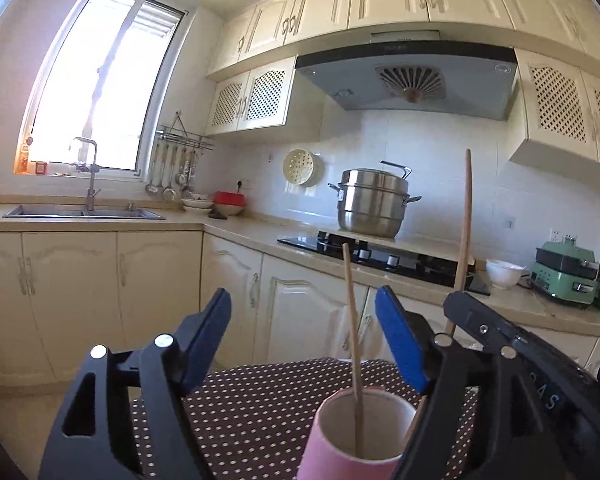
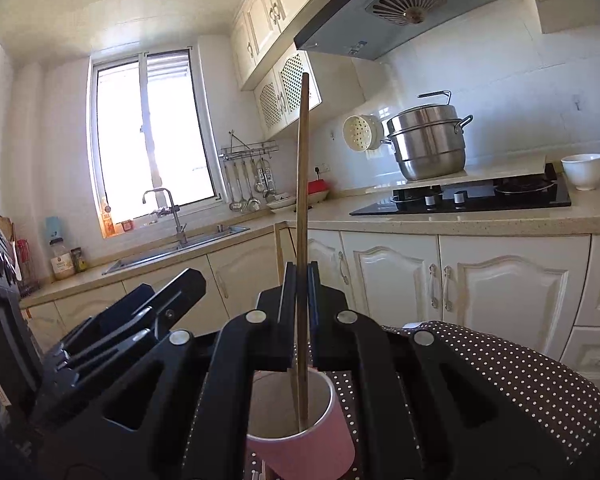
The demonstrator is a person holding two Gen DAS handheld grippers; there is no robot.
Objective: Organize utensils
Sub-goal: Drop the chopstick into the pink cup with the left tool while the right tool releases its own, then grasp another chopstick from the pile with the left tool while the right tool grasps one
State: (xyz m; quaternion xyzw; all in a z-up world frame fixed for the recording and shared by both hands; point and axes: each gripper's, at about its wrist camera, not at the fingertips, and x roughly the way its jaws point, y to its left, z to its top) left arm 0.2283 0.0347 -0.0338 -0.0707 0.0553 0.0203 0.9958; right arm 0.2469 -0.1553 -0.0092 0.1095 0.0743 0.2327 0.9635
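The left tool [image 1: 303,338] is spread wide above the pink cup [image 1: 360,436] on the dotted bench [image 1: 240,412], where one chopstick [image 1: 354,344] stands. The right tool [image 2: 300,292] pinches a second chopstick [image 2: 303,168], its lower end inside the cup.

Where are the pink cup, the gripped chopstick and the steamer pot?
pink cup [image 2: 312,446]: right wrist view, outer wall.
gripped chopstick [image 2: 302,184]: right wrist view, mid-shaft above gripper.
steamer pot [image 1: 370,208]: left wrist view, steel side.

pink cup [image 1: 352,440] base: cut by frame edge | held chopstick [image 2: 303,184] lower end: behind fingers [image 2: 286,312]
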